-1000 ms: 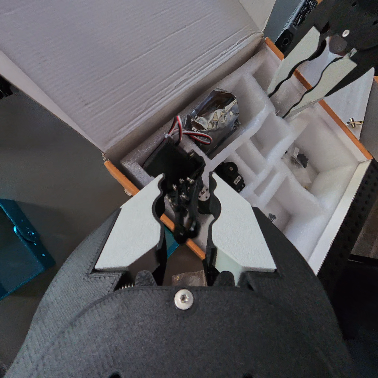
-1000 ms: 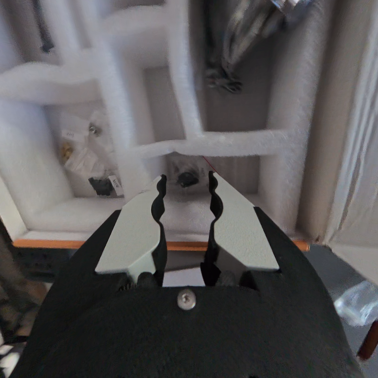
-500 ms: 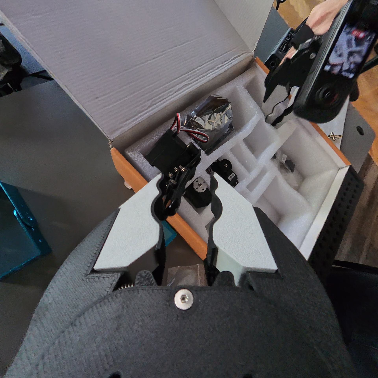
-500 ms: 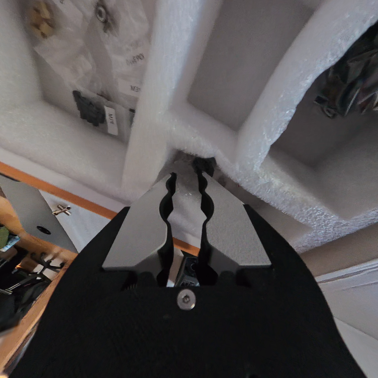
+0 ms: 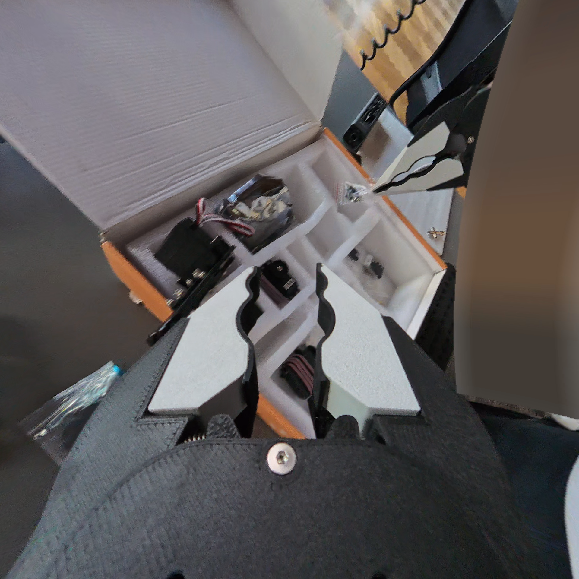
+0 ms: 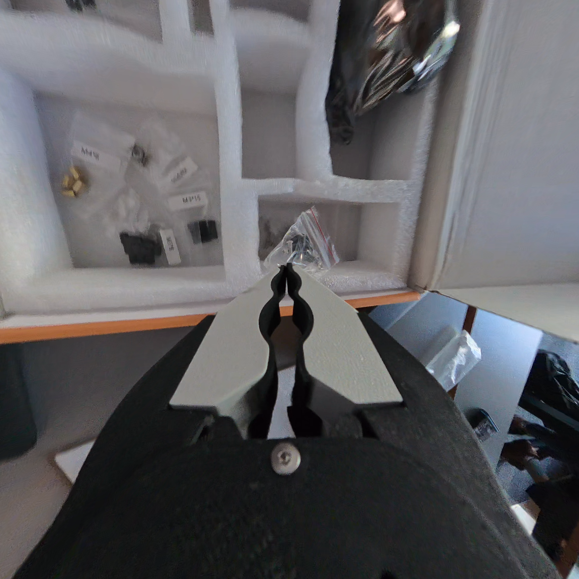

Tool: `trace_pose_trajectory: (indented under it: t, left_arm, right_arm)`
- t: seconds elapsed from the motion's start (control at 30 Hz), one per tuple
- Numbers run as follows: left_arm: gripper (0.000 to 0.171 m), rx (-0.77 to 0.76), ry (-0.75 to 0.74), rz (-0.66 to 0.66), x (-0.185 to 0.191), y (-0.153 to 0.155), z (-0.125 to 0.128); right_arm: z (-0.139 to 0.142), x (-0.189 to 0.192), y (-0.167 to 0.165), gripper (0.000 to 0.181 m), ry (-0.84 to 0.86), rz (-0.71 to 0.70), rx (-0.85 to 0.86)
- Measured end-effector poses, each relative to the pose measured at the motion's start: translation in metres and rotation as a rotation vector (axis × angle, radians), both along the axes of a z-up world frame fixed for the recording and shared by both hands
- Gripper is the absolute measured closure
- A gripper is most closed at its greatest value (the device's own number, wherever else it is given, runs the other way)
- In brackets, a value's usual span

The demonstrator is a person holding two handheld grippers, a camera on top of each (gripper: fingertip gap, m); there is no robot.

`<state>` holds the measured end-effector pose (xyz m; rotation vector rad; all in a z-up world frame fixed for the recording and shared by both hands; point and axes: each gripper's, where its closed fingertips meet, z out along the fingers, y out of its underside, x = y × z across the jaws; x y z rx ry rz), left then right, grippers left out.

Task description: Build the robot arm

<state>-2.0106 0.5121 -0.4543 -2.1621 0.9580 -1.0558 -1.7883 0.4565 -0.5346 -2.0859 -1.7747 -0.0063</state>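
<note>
Seemingly idle, the left claw (image 5: pixel 285 275) gapes empty over the box's (image 5: pixel 134 282) near foam slots, a black motor (image 5: pixel 191 247) just left of it. Seen from the right wrist, the right claw (image 6: pixel 286 266) pinches a small clear bag (image 6: pixel 302 242) at its corner, the bag hanging ahead over the rightmost slot.

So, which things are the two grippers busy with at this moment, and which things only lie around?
In use:
- right gripper, shut on small clear bag
- left gripper, open, holding nothing

Lying about:
- foam box
- silver foil bag
- black servo
- labelled bags of small parts
</note>
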Motion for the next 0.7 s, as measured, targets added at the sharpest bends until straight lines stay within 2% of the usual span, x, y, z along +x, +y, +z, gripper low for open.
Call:
trace_pose_trajectory:
  t: [0.1,0.17,0.3,0.43,0.6,0.7]
  left_arm:
    - [0.136,-0.043,-0.078,-0.016,0.028,-0.014,0.015]
    - [0.136,-0.154,-0.159,-0.057,0.054,-0.030,0.015]
    - [0.127,-0.457,-0.218,-0.141,0.103,-0.060,-0.013]
    - [0.130,-0.676,-0.337,-0.092,0.134,-0.061,-0.020]
    - [0.128,-0.791,-0.348,-0.046,0.151,-0.060,-0.033]
    - [0.135,-0.895,-0.385,-0.043,0.158,-0.065,-0.036]
  right_arm:
    - [0.016,-0.007,-0.007,0.181,0.083,-0.068,0.140]
    - [0.028,-0.013,-0.009,0.181,0.134,-0.109,0.233]
    - [0.050,-0.035,-0.018,0.181,0.275,-0.185,0.339]
    - [0.060,-0.047,-0.020,0.181,0.322,-0.200,0.432]
    - [0.068,-0.059,-0.020,0.181,0.386,-0.183,0.490]
    - [0.071,-0.067,-0.022,0.181,0.390,-0.138,0.522]
